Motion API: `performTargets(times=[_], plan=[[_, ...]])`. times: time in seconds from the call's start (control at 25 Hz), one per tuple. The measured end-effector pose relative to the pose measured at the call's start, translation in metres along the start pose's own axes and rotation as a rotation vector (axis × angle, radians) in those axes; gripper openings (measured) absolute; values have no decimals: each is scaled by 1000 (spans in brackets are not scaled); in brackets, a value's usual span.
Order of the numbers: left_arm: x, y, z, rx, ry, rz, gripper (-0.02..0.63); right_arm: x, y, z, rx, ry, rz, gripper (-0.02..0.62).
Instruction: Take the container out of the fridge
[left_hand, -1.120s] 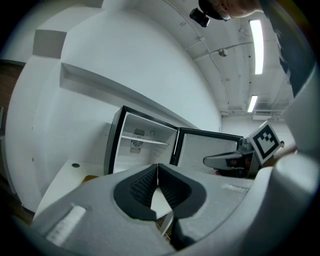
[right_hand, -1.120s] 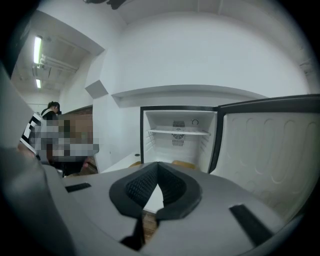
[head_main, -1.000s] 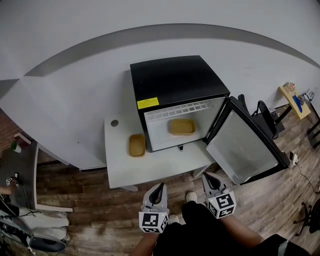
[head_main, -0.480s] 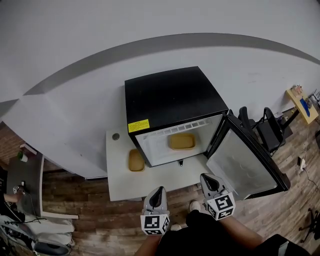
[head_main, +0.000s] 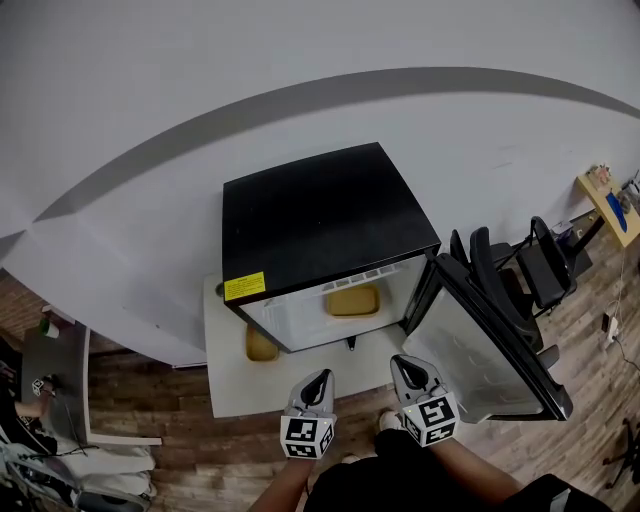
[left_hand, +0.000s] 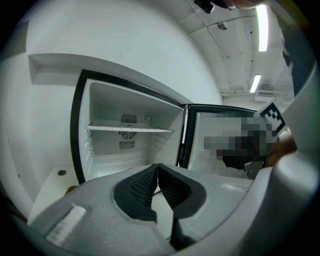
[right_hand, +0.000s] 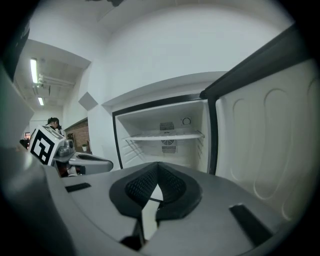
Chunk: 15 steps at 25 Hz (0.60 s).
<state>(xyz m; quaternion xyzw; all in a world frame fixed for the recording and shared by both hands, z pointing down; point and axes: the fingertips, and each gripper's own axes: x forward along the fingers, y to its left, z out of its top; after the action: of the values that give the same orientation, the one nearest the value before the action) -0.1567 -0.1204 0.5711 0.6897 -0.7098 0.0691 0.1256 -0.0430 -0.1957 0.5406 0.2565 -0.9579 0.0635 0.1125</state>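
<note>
Container sits low inside the open fridge, long axis side to side, straight ahead & roughly between our two grippers. Left gripper and right gripper hang by the counter front edge, well short of it, both jaws closed, nothing in em. Neither's obv nearer imo.

Your head camera looks steeply down on the black top of the fridge, its open door and the white table, with the left gripper and right gripper at the lower edge. Each gripper camera sits low and near, looking along its own jaws and slightly upward into the open fridge. All three views share the fridge interior; the gripper views also share its shelf, each catching the other gripper at its edge.
</note>
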Motion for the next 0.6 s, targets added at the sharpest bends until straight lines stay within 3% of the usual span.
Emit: performTargets(times=[0.2,0.48,0.6], plan=[[39,4,-9,37,50,17,17,10,-11,-3,-19,1,42,-5],[87,15,-30,139,142,-64,17,26,-19,-9,-4,36,7,-3],[106,24,-38,203,178,-99,17,30,-23,-5,93,37,-51,-4]])
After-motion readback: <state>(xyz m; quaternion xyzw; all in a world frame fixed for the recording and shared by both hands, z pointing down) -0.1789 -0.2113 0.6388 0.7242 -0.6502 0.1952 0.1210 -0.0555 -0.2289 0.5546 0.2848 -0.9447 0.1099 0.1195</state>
